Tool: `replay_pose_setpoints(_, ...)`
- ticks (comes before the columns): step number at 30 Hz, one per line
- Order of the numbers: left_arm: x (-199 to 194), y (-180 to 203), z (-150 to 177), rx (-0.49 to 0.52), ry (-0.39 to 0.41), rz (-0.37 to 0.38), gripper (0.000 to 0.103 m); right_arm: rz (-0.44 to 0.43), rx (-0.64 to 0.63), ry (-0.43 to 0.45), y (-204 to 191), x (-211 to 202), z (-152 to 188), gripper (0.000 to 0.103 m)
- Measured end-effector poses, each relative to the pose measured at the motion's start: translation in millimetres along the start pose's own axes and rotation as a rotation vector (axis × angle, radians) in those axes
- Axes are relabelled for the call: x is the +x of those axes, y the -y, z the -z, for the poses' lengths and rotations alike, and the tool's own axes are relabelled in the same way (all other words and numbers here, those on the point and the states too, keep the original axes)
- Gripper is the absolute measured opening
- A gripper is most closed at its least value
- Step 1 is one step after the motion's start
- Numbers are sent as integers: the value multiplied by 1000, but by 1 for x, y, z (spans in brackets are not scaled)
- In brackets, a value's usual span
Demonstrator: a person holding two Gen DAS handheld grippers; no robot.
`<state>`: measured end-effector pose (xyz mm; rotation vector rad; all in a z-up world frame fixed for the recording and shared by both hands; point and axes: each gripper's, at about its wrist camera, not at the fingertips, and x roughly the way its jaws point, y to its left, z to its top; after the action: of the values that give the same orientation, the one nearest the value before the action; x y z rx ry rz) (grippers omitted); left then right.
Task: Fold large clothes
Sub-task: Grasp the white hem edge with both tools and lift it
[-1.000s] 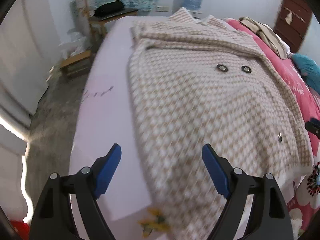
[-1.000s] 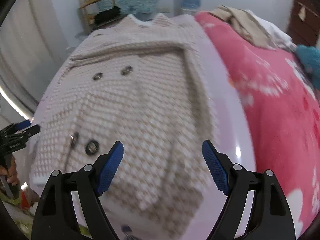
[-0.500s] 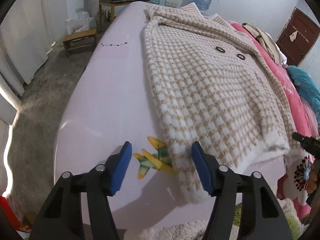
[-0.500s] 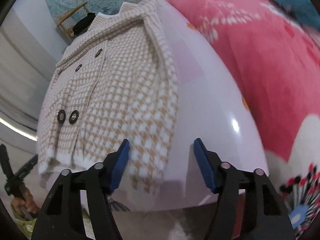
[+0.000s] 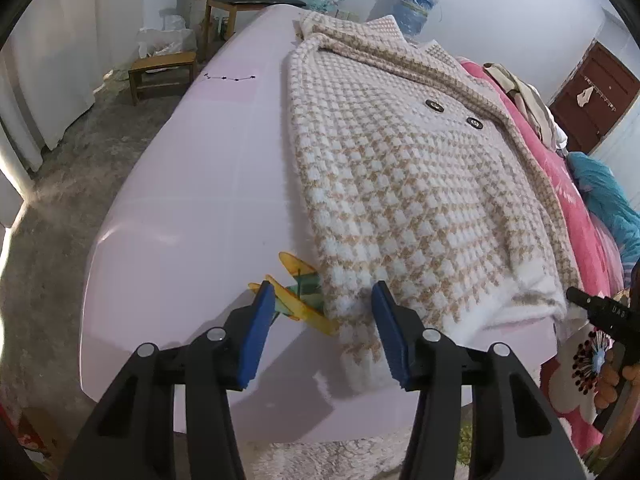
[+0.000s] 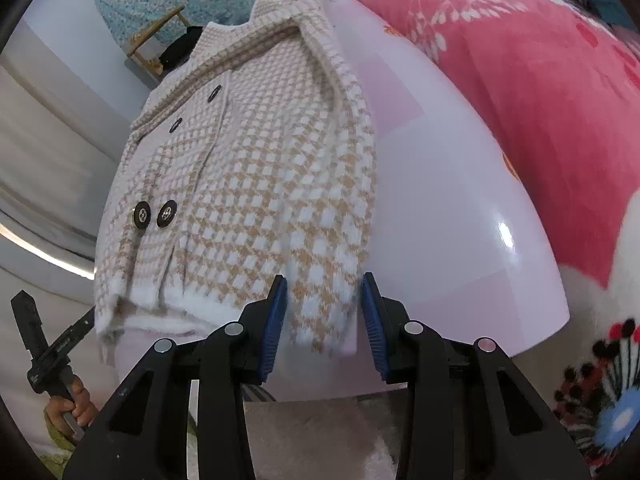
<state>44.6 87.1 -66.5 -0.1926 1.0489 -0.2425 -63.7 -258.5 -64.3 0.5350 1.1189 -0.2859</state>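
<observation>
A beige-and-white houndstooth coat is lying flat on a pale lilac table, buttons up, its collar at the far end and its white-edged hem near the front edge. The left gripper is closing at medium width around the hem corner on its side of the coat, the cuff lying between the blue pads without being pressed. A yellow-and-green airplane print is showing on the table just beside that corner. The right gripper is narrowing around the sleeve end at the coat's opposite side; the pads are standing just off the fabric. A pink floral blanket is lying beyond the table from the coat.
</observation>
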Motion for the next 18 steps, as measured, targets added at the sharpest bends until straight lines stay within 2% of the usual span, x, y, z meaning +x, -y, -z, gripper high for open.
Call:
replay_pose_setpoints(2, 1, -1, 1, -10, 0, 7, 49, -20, 7, -2, 2, 0, 3, 35)
replay_pose_setpoints(6, 3, 3, 0, -5, 13, -15, 49, -4, -21, 14, -5, 2, 6, 35)
replay_pose_setpoints(7, 3, 4, 1, 5, 22, -23, 46, 7, -33, 18, -8, 3, 6, 26)
replay_pose_setpoints(8, 2, 6, 1, 17, 37, -32, 40, 25, -46, 20, -10, 3, 6, 20)
replay_pose_setpoints(10, 0, 12, 3, 48, 61, -19, 13, 52, -64, 31, -16, 3, 5, 9)
replay_pose_setpoints(11, -2, 15, 3, 63, 79, -29, 12, 54, -72, 44, -18, 0, 4, 8)
replay_pose_setpoints(13, -10, 21, 2, 106, 114, -55, 8, 62, -100, 108, -27, -18, -1, 6)
replay_pose_setpoints(14, -22, 23, 0, 133, 156, -70, 8, 58, -113, 143, -29, -30, -4, 6)
replay_pose_setpoints(15, -30, 23, -2, 145, 183, -71, 7, 46, -120, 198, -32, -51, -7, 5)
replay_pose_setpoints(18, -68, 23, -9, 182, 280, -66, 6, 26, -134, 286, -37, -88, -10, 5)
